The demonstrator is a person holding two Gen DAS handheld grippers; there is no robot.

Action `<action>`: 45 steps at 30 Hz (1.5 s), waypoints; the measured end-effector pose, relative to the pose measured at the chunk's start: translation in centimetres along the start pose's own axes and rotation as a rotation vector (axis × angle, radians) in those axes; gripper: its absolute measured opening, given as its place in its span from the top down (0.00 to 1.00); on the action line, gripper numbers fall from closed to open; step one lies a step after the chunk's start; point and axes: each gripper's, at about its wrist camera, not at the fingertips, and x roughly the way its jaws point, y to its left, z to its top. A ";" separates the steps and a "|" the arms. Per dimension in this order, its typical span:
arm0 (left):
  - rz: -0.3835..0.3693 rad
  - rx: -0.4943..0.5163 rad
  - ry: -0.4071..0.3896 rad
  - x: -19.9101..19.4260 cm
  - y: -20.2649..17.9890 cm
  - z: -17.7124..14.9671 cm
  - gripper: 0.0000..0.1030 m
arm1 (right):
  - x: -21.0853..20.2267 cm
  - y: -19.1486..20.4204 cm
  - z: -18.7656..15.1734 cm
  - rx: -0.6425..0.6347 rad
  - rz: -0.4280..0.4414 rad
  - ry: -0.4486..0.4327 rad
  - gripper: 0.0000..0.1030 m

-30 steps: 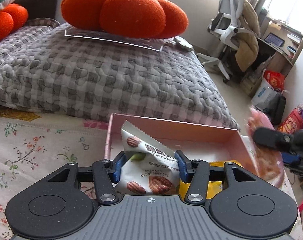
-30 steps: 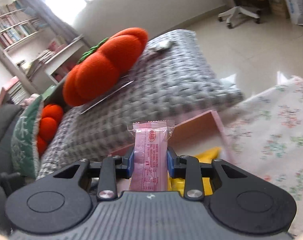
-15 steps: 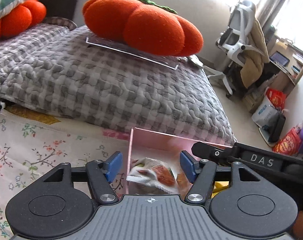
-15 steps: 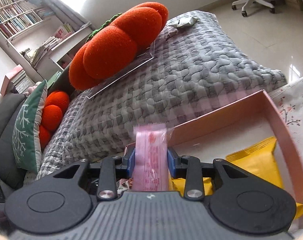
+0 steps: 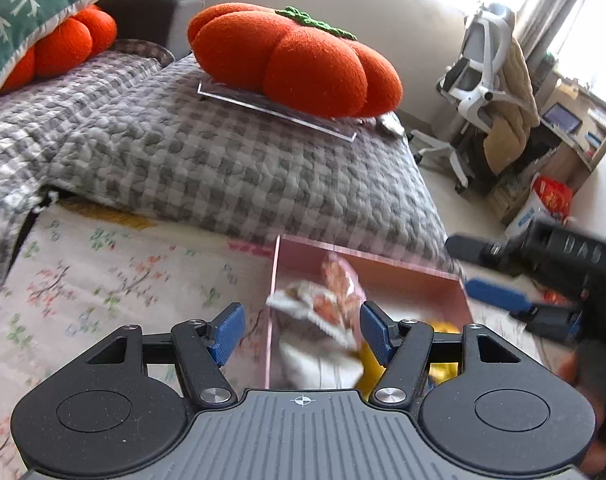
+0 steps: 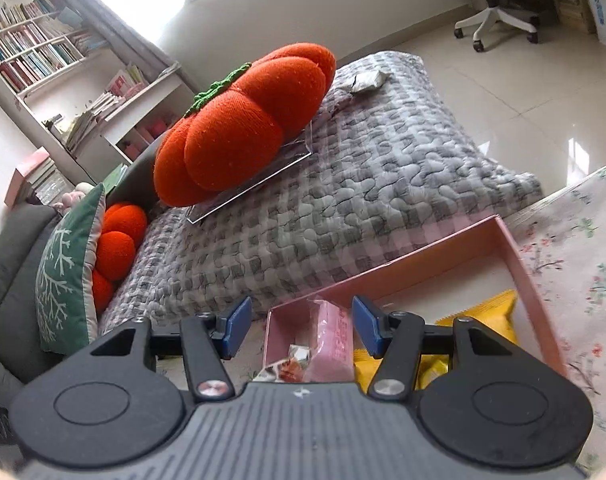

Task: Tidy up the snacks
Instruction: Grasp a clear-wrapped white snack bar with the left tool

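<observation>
A pink box (image 5: 403, 274) lies on a floral cloth. In it lie a white pecan packet (image 5: 323, 308), a pink snack packet (image 6: 331, 336) and a yellow packet (image 6: 483, 316). My left gripper (image 5: 301, 332) is open and empty above the box's left wall. My right gripper (image 6: 299, 324) is open above the box's left end, with the pink packet loose between its fingers. The right gripper also shows in the left wrist view (image 5: 543, 276), to the right of the box. The box also shows in the right wrist view (image 6: 523, 272), with the pecan packet (image 6: 287, 366) at its left end.
A grey checked quilt (image 5: 223, 160) lies behind the box, with an orange pumpkin cushion (image 5: 299, 60) on a clear sheet. A green pillow (image 6: 63, 272) and a second orange cushion (image 6: 119, 244) sit at the left. An office chair (image 5: 479, 80) and bags stand on the floor at the right.
My left gripper let go of the pecan packet into the box and drew back to the left. My right gripper opened and released the pink packet into the box.
</observation>
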 end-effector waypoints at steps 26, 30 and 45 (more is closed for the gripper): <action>-0.104 0.338 0.256 -5.4 -4.2 -15.5 0.33 | -9.9 -1.8 -7.4 -0.257 -0.202 0.183 0.31; -0.141 0.378 0.290 -5.2 -4.4 -16.3 0.33 | -9.6 -1.6 -7.9 -0.273 -0.195 0.204 0.31; -0.081 0.479 0.354 -2.5 -4.3 -17.7 0.59 | -8.8 -1.6 -8.7 -0.296 -0.198 0.222 0.31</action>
